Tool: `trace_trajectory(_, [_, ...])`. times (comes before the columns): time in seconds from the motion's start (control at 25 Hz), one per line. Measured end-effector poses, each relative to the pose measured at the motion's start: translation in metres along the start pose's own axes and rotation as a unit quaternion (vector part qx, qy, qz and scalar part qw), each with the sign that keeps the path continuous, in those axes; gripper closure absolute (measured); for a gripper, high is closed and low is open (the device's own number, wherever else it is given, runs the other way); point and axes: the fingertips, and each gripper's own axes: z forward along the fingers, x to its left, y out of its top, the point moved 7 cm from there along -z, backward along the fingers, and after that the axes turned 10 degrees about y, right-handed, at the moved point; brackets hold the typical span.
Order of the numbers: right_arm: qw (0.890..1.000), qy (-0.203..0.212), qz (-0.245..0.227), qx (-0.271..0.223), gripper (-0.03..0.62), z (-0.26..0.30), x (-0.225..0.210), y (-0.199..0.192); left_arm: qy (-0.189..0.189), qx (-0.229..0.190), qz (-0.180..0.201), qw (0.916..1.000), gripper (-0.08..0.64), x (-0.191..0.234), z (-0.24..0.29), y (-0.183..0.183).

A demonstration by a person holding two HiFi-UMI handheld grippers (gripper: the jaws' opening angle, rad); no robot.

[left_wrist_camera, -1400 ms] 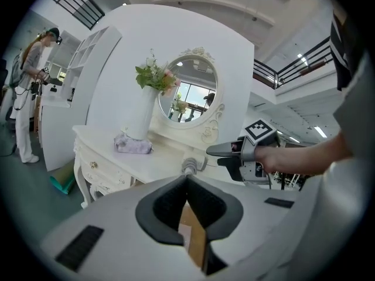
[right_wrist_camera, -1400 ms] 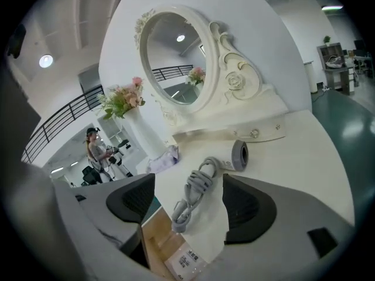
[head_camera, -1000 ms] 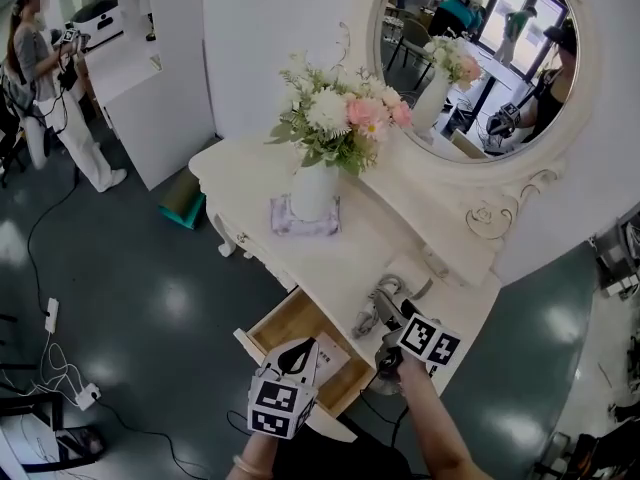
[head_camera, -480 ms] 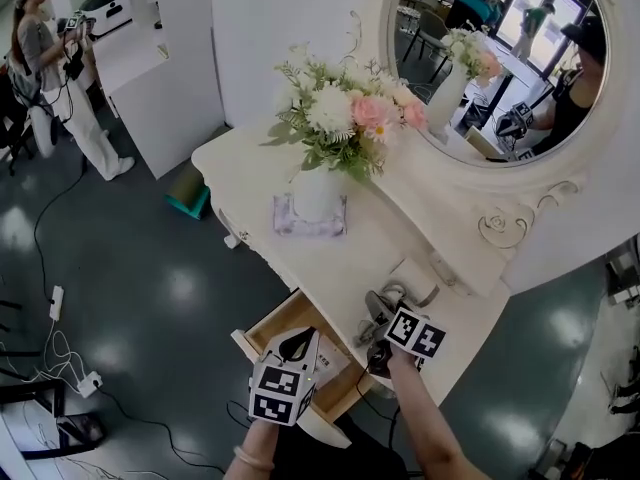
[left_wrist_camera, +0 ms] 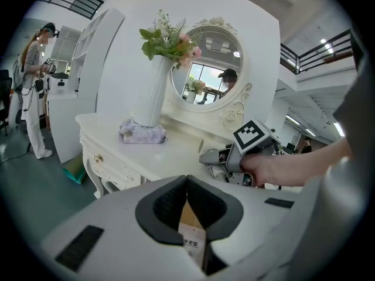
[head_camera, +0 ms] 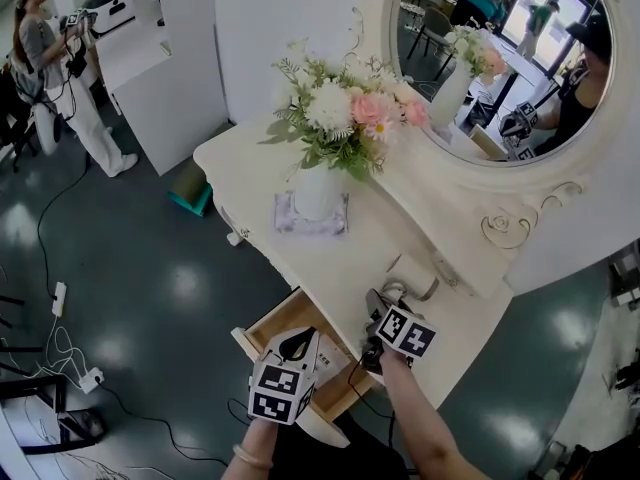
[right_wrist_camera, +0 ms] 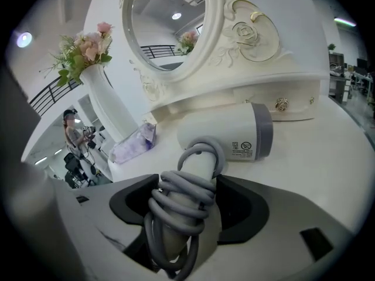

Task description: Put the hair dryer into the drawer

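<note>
Right gripper view: the right gripper [right_wrist_camera: 188,192] has just been closed on the hair dryer [right_wrist_camera: 228,134], at its handle, for lifting.

On the barrel of the hair dryer [right_wrist_camera: 225,134] I see a label [right_wrist_camera: 245,148] with a crossed-circle sign; its print, like the characters on the box [left_wrist_camera: 190,242], is unreadable.

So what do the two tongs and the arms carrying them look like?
The left tongs and right tongs match: pale grey plastic bodies, black ribbed pads, each topped by a white cube with black square markers. Both forearms are bare, no sleeves showing. A thin band seems to circle the left wrist.
</note>
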Motion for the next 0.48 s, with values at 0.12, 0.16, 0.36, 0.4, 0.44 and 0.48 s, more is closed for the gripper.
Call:
trace_trajectory(0.12, [1.000,0.006,-0.005,-0.004,0.299,-0.0003,-0.0003,0.0006,0.001,0.003,-0.003,1.0000,0.561,-0.0005,-0.0006,-0.0022])
trace_trajectory(0.16, [1.000,0.007,-0.006,-0.004,0.301,-0.0002,-0.0005,0.0009,0.001,0.004,-0.003,1.0000,0.561,-0.0008,-0.0007,-0.0028])
trace_trajectory(0.36, [1.000,0.009,-0.009,-0.006,0.307,-0.0007,-0.0009,0.0006,0.003,0.003,-0.002,1.0000,0.561,-0.0018,-0.0027,-0.0046])
trace_trajectory(0.4, [1.000,0.009,-0.009,-0.005,0.308,-0.0007,-0.0011,0.0009,0.003,0.003,-0.003,1.0000,0.561,-0.0013,-0.0031,-0.0050])
trace_trajectory(0.44, [1.000,0.011,-0.010,-0.004,0.310,-0.0006,-0.0013,0.0013,0.004,0.003,-0.004,1.0000,0.561,-0.0007,-0.0035,-0.0055])
trace_trajectory(0.48, [1.000,0.012,-0.011,-0.002,0.311,-0.0005,-0.0013,0.0015,0.005,0.004,-0.005,1.0000,0.561,0.0001,-0.0040,-0.0060])
